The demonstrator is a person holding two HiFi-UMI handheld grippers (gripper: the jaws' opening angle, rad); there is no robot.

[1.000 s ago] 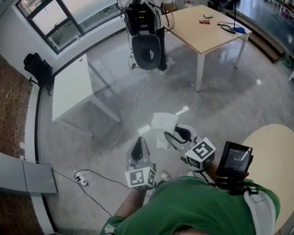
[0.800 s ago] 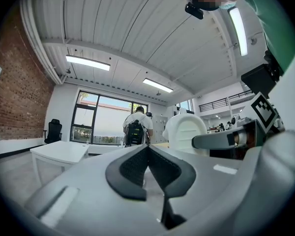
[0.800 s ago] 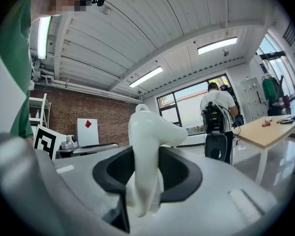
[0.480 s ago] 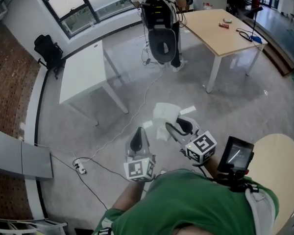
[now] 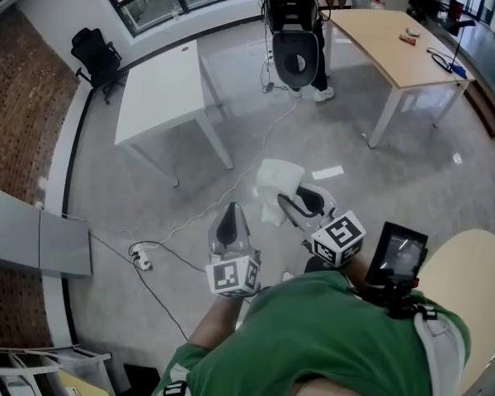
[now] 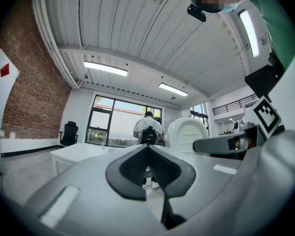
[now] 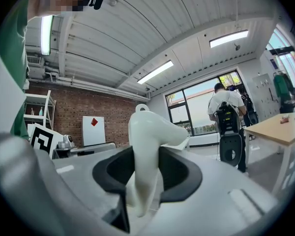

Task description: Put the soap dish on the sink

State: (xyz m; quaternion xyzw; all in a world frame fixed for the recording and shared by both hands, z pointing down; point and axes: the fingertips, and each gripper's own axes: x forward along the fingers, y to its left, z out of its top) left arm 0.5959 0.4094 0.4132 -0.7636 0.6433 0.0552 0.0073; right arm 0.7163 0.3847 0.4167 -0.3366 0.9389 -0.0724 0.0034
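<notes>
A white soap dish (image 5: 276,190) is carried over the grey floor, and my right gripper (image 5: 304,205) is shut on it. In the right gripper view the soap dish (image 7: 150,136) stands upright between the dark pads (image 7: 179,173), its rim rising above them. My left gripper (image 5: 229,221) hangs level beside it on the left, shut, with nothing in it. In the left gripper view its dark fingertips (image 6: 137,168) meet, and the soap dish (image 6: 188,132) shows at the right. No sink is in any view.
A white table (image 5: 161,89) stands ahead on the left, a wooden table (image 5: 396,40) at the far right. A person with a backpack (image 5: 295,23) stands beyond. A cable (image 5: 194,219) and power strip (image 5: 140,261) lie on the floor. A round beige table (image 5: 470,262) is at my right.
The room has slid across the head view: the white table, the person and the wooden table sit further right and nearer. Both grippers keep their pose, the dish still held.
</notes>
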